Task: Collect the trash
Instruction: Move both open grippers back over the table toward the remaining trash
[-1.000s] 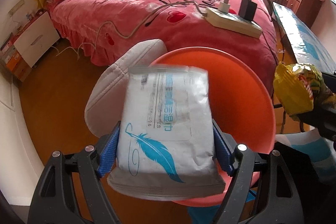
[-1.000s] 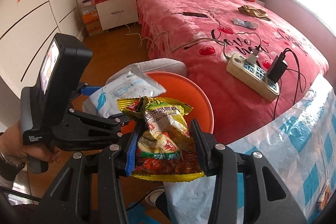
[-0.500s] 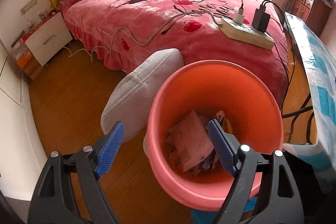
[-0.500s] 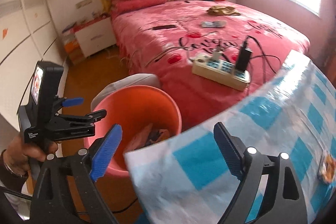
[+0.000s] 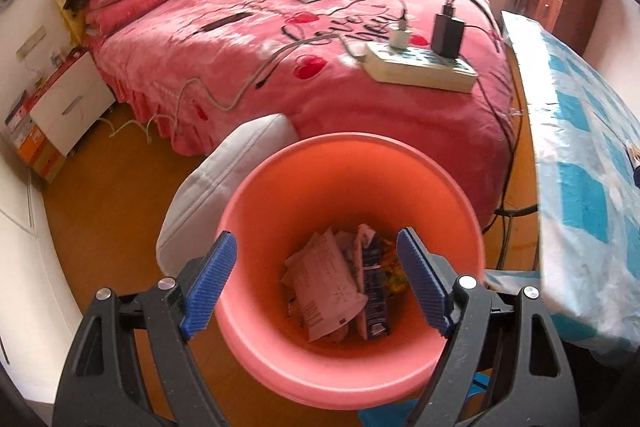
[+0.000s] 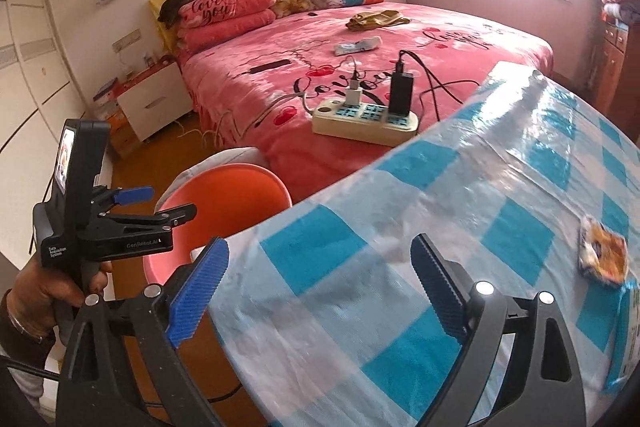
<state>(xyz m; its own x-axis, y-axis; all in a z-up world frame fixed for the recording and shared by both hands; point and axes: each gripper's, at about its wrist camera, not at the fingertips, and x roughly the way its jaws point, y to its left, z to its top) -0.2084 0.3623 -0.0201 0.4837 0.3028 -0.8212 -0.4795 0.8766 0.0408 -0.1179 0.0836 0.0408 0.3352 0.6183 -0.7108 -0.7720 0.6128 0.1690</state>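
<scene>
left wrist view: your left gripper [image 5: 316,279] hangs over the round salmon-orange plastic bin [image 5: 256,227], its blue ribbed pads [image 5: 210,279] spread wide with nothing between them. the bin's mouth fills the space between the jaws. down inside lie the collected wrappers: a pale pinkish-white flat packet [image 5: 324,283] on top, a dark blue carton-like pack [image 5: 374,287] leaning beside it on the right, and a scrap of yellow wrapper [image 5: 390,269] further right, partly hidden. a grey-white padded cushion [image 5: 224,179] touches the bin's far left rim. behind it stands the bed under a pink fleece blanket with red hearts [image 5: 224,67]; a cream power strip [image 5: 420,67] with a black charger and a white plug sits near the bed's close edge. the blue-and-white checked plastic tablecloth [image 5: 588,187] runs down the right side.

right wrist view: your right gripper [image 6: 318,289] is over the edge of the checked tablecloth [image 6: 400,227], and its jaws are opening with nothing between them. one piece of trash is on the table: a small orange-and-yellow square snack packet with a blue border [image 6: 602,255], well to the right of the right pad. at the far right edge a blue-and-white package is cut off by the frame. the orange bin [image 6: 224,187] sits below the table's left corner. your left hand [image 6: 44,291] grips the black handle of the left gripper above the bin.
</scene>
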